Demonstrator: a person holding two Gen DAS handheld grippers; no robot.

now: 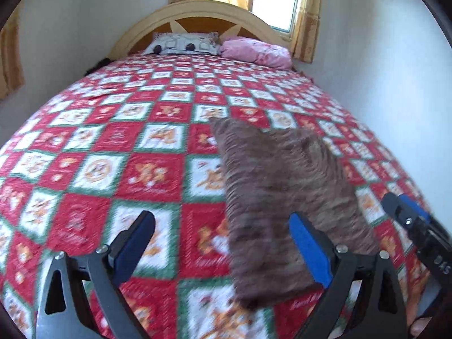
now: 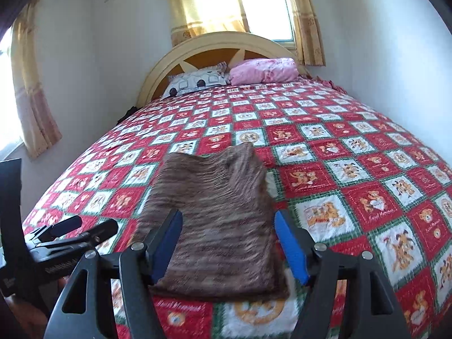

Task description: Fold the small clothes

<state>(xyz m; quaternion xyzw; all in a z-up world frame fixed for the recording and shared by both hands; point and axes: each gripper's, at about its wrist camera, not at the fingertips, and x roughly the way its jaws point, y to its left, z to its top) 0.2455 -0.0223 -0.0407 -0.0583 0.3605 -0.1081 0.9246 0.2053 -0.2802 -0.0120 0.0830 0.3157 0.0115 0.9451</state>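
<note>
Both the left gripper (image 1: 221,247) and right gripper (image 2: 228,244) hover spread wide, clamping nothing, over the folded brown garment (image 2: 217,223) lying near the quilt's (image 2: 353,169) front edge.

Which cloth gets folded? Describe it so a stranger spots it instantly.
Start at the bed with the red, white and green checked quilt. Near its foot end, far from the pillows, lies the brown cloth, flat on the quilt. It is the only plain, fuzzy, streaky brown thing on that bright pattern.
</note>
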